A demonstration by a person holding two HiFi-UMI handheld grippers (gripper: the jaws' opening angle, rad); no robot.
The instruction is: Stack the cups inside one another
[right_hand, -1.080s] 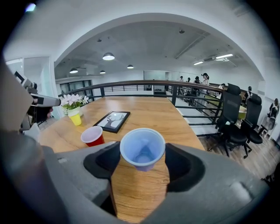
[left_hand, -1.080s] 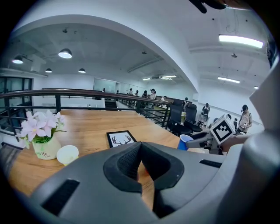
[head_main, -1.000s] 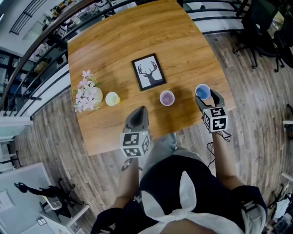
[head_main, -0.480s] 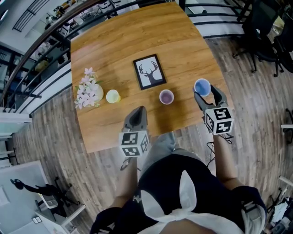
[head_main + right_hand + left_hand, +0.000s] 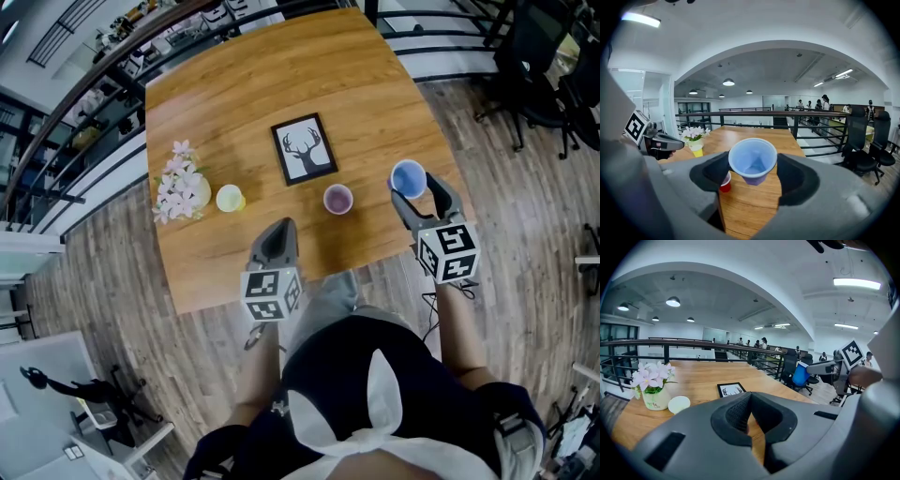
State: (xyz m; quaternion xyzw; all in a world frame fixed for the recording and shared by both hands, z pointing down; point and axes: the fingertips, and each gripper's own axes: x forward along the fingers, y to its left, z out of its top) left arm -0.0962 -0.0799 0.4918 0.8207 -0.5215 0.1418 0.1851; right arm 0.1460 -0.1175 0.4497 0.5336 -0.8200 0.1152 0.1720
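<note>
Head view: the right gripper grasps the blue cup upright, right of the middle cup, which is likely its nesting target. Left gripper view: the left gripper is clenched, empty and parked clear. Right gripper view: the blue cup is held above the table for clearance.

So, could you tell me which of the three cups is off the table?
The blue cup, gripped by the right gripper; the yellow cup and red cup stand on the table.

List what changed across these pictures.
The right gripper, shut on the blue cup, lifted it and carried it slightly toward the red cup. The left gripper stayed shut and empty. The red cup, yellow cup, flowers and deer picture kept their places.
</note>
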